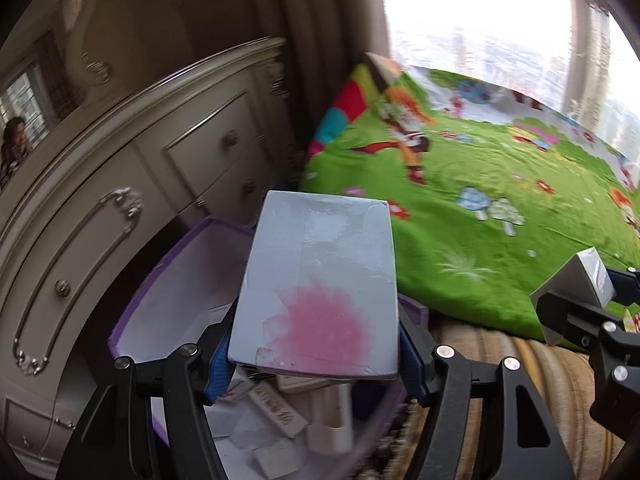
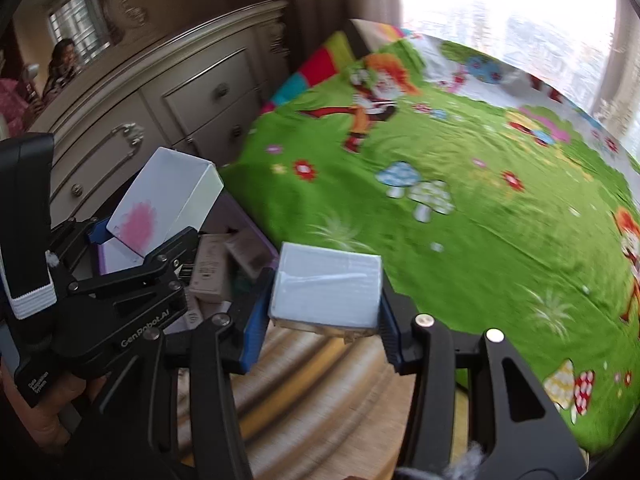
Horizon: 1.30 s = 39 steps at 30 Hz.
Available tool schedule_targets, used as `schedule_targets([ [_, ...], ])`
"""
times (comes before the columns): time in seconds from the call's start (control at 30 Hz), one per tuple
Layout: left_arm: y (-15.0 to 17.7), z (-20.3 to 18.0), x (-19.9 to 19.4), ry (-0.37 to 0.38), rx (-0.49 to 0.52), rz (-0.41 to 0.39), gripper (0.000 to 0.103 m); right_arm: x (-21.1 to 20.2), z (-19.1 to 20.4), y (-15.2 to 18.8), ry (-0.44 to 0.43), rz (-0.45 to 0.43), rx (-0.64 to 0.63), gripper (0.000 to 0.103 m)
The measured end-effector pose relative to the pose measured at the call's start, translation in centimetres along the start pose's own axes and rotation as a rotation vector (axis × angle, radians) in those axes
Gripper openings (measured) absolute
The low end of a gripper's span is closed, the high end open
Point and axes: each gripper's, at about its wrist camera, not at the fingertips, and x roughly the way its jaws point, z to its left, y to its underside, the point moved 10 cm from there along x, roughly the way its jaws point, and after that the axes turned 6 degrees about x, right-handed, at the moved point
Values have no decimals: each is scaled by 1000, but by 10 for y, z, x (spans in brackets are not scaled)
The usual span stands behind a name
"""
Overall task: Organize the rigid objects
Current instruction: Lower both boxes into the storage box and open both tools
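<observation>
left gripper: clamping the pink-stained box, hovering over the bin
right gripper: gripping a small box
tip: lowering flat into free bin space is probably safest

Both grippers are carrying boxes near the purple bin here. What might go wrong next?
1. The left gripper grips the box with the pink blot only at its lower end, so it may pivot or slip.
2. The purple bin already holds loose boxes, so a dropped one may land askew.
3. The right gripper, holding a small pale box, is close to the left one; they might collide over the bin.
</observation>
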Motion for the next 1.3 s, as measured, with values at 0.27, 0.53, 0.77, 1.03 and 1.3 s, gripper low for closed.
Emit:
schedule_targets([
  [0.27,12,44,8,-70,-63,36,67,25,56,-6,-63,33,-94,52],
  [0.53,20,84,13,-134,-124,62,67,45,92,-11,-80,48,-163,52],
  [0.77,28,108,19,-181,-163,97,68,68,111,-11,-107,70,-188,55],
  [1.03,33,110,18,-158,-201,119,86,72,111,-10,-133,80,-186,83],
  [1.3,35,71,-12,-119,-186,94,86,40,64,4,-72,66,-149,86],
])
